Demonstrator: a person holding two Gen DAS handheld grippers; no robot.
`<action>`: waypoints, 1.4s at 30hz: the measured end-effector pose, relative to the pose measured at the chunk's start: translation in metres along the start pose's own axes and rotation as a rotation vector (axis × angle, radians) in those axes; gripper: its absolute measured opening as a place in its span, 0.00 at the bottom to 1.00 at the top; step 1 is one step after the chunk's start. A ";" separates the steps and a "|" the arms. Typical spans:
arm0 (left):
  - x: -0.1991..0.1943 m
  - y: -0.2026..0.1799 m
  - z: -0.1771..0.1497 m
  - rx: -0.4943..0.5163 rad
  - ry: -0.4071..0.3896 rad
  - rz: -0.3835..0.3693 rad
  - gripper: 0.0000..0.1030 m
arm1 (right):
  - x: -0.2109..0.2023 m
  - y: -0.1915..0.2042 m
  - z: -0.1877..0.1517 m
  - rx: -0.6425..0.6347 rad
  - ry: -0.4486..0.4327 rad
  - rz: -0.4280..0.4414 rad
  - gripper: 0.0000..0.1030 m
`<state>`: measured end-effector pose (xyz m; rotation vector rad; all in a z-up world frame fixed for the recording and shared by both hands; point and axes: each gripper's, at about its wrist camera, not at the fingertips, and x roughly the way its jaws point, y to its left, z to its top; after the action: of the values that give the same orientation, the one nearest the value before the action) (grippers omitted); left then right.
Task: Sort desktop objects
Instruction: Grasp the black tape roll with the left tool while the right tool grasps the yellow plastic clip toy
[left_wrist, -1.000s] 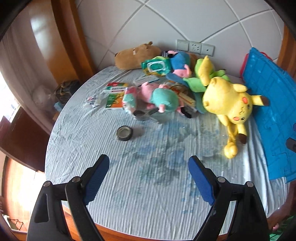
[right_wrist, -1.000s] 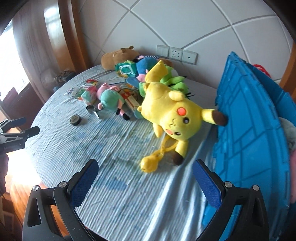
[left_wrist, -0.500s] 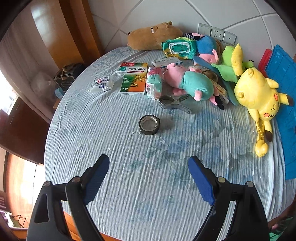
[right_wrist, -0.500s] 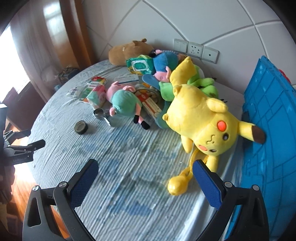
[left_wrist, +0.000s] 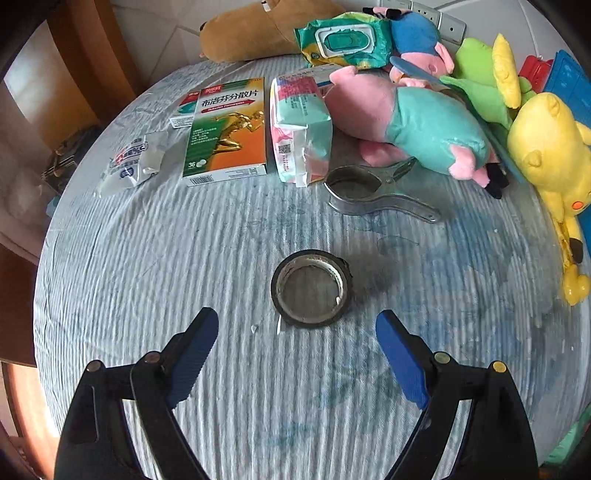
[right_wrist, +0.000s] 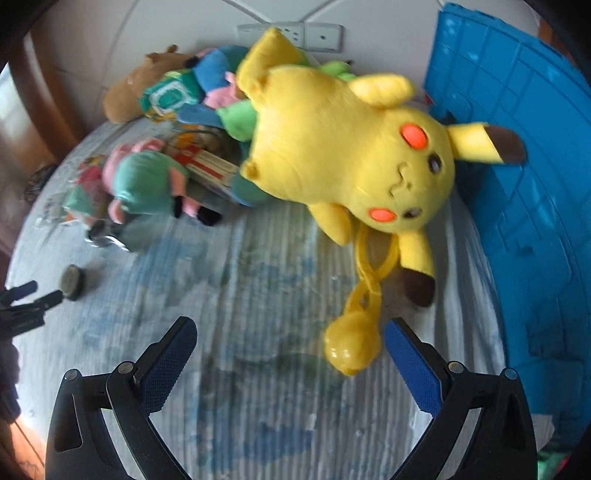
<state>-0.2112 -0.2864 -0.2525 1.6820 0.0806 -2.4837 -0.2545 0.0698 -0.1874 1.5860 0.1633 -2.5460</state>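
A black tape roll (left_wrist: 311, 288) lies flat on the striped cloth just ahead of my open, empty left gripper (left_wrist: 297, 326); it also shows in the right wrist view (right_wrist: 72, 282). Beyond it lie a metal clip (left_wrist: 373, 190), a green-orange medicine box (left_wrist: 226, 131), a pink tissue pack (left_wrist: 300, 127), a foil sachet (left_wrist: 129, 166) and a pink-and-teal pig plush (left_wrist: 417, 125). A yellow Pikachu plush (right_wrist: 347, 155) lies face up ahead of my open, empty right gripper (right_wrist: 290, 334), its yellow tail end (right_wrist: 351, 345) near the right finger.
A blue plastic crate (right_wrist: 524, 177) stands on the right, touching the Pikachu's ear. At the back lie a brown plush (left_wrist: 258, 29), a wet-wipes pack (left_wrist: 341, 40), a blue-pink plush (left_wrist: 417, 33) and a green plush (left_wrist: 480, 77). The round table's edge (left_wrist: 40, 266) curves at left.
My left gripper has moved forward and down toward the tape roll, which is now close between the fingers' line. My right gripper has moved closer to the Pikachu.
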 end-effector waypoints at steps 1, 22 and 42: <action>0.008 0.000 0.001 -0.001 0.003 -0.003 0.85 | 0.009 -0.005 -0.004 0.014 0.005 -0.028 1.00; 0.033 -0.007 0.003 0.084 -0.073 -0.087 0.69 | 0.070 -0.059 -0.045 0.282 -0.015 -0.132 0.97; 0.028 -0.011 0.000 0.060 -0.098 -0.083 0.54 | 0.069 -0.049 -0.047 0.260 -0.010 -0.126 0.75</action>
<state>-0.2230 -0.2783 -0.2790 1.6071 0.0672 -2.6507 -0.2514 0.1221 -0.2697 1.6987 -0.0747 -2.7669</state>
